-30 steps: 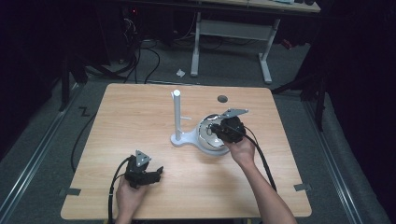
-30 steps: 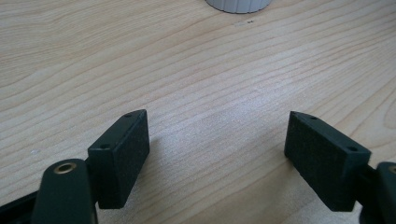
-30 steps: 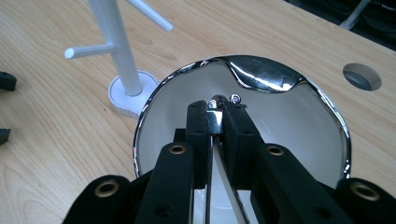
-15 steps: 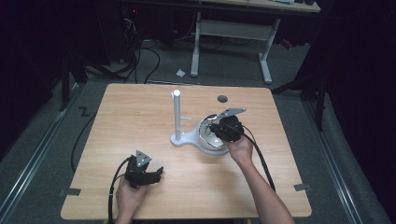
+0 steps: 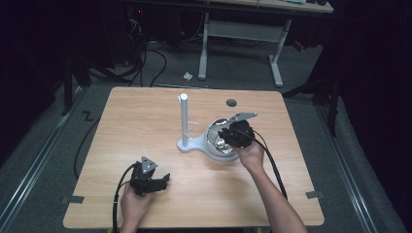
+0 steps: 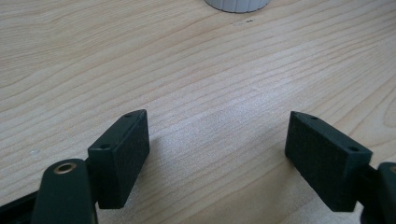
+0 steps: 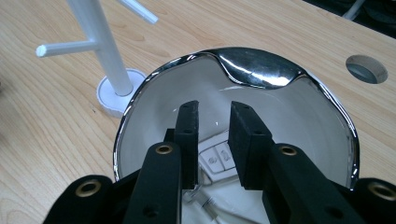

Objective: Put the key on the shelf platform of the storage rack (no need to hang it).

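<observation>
My left hand-held gripper (image 5: 154, 182) rests near the front left corner of the table (image 5: 145, 111), its ridged black jaws spread wide over bare wood grain with nothing between them; I judge it simply parked out of the way. Toward the middle stands a white stand (image 5: 184, 119), a smooth upright post with short side pegs on a round foot, probably meant for hanging something. Just right of it sits the chrome bowl (image 7: 261, 70), mirror-bright outside, white inside, rim wavy. My right hand-held gripper (image 7: 212, 140) reaches down into it. Its jaws have just been opening and stand slightly parted, gripping nothing, above small white items I cannot identify on the bowl's floor.
</observation>
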The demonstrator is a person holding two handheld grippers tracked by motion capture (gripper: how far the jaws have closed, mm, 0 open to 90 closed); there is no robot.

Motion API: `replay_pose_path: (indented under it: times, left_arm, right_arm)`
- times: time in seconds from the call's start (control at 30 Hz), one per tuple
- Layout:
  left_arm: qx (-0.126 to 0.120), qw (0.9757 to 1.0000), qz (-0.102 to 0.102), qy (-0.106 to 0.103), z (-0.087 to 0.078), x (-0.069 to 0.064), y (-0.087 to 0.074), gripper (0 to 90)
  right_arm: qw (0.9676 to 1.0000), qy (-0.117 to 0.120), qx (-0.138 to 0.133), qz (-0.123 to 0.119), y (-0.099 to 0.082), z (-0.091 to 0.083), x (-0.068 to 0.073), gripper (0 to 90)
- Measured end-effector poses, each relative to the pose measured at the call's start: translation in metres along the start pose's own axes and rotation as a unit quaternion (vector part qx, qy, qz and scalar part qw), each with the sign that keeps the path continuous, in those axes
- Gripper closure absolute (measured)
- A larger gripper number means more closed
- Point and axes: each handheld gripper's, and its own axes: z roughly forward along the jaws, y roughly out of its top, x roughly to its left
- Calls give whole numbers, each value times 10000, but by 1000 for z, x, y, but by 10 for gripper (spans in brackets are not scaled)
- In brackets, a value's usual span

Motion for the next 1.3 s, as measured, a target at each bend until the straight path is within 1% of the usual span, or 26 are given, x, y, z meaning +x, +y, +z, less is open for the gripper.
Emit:
replay_pose_path:
  times: [0.13,0.17,0.27,0.3,0.37,0.47,0.5,0.53,0.57,0.6,0.63,0.77,0.8,0.87,0.9,0.97,1.07,1.17,1.3]
  left_arm:
    - [-1,10000,0,-1,0,0,0,224]
    - [-1,10000,-4,-1,0,0,0,224]
    - [-1,10000,-6,-1,0,0,0,225]
    - [-3,10000,-7,-1,0,0,0,224]
    - [-2,10000,-6,0,0,0,0,224]
    - [-1,10000,-6,-1,0,0,0,224]
    - [-1,10000,-6,-1,0,0,0,224]
    - [0,10000,-5,-1,0,0,0,225]
    - [0,10000,-5,-1,0,0,0,224]
    - [-1,10000,-8,-1,0,0,0,224]
    - [-2,10000,-7,-1,0,0,0,225]
    - [-1,10000,-3,-2,0,0,0,224]
    - [-3,10000,-5,0,0,0,0,225]
    - [-3,10000,-5,-1,0,0,0,224]
    - [0,10000,-2,-1,0,0,0,224]
    - [-1,10000,-11,0,0,0,0,224]
    - [-3,10000,-10,0,0,0,0,224]
    - [-1,10000,-6,0,0,0,0,224]
    - [-1,10000,-8,0,0,0,0,224]
  right_arm:
    - [10000,30,-76,-8,0,-5,1,718]
    - [10000,28,-85,-2,0,-8,2,701]
    - [9999,12,-130,-12,-1,-11,1,682]
    - [9999,13,-143,78,-1,-15,0,646]
    - [9998,15,-154,121,-2,-17,-1,620]
    - [9998,-4,-167,120,-4,-22,-3,600]
    - [9997,-16,-226,128,-5,-23,-4,596]
    - [9996,-34,-227,163,-7,-25,-5,590]
    - [9996,-34,-227,163,-7,-25,-5,590]
    - [9993,-34,-246,275,-12,-27,-9,584]
    - [9993,-57,-217,299,-13,-28,-10,583]
    - [9991,-120,-251,310,-15,-35,-13,574]
    - [9989,-150,-327,311,-17,-40,-13,571]
    - [9984,-183,-409,341,-20,-44,-14,572]
    - [9984,-183,-409,341,-20,-44,-14,572]
    - [9981,-217,-379,439,-27,-47,-18,568]
    - [9972,-250,-451,540,-33,-51,-22,573]
    - [9965,-282,-431,659,-40,-56,-28,576]
    - [9960,-297,-456,710,-43,-60,-32,575]
